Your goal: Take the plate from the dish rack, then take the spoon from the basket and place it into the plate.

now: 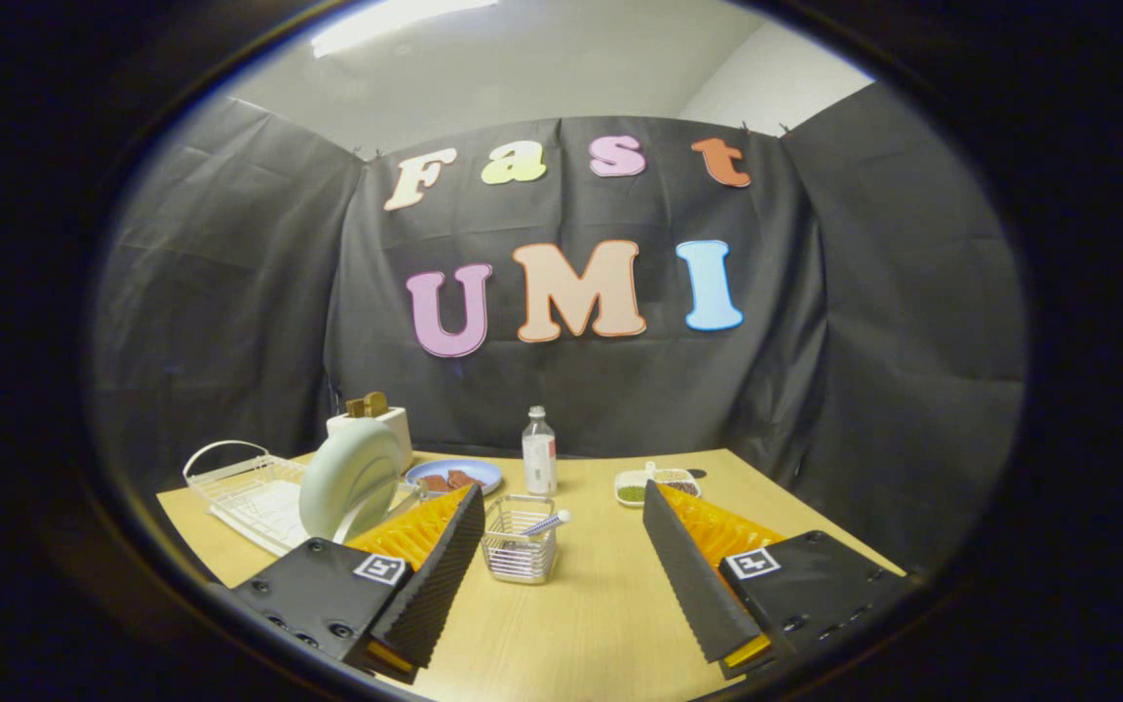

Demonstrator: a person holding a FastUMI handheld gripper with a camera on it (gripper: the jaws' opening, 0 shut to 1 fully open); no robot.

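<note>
Gripper view shows your gripper spread wide and empty, the plate upright in the dish rack beyond the left finger; reach carelessly and you may topple the basket.

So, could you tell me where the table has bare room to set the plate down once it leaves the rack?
The open gripper hovers over bare wooden table, free between its fingers, nearer than the wire mesh basket. Another patch lies between the basket and the divided white dish of grains. It is crowded by the white wire dish rack, pale green plate, blue plate, and clear plastic bottle.
</note>
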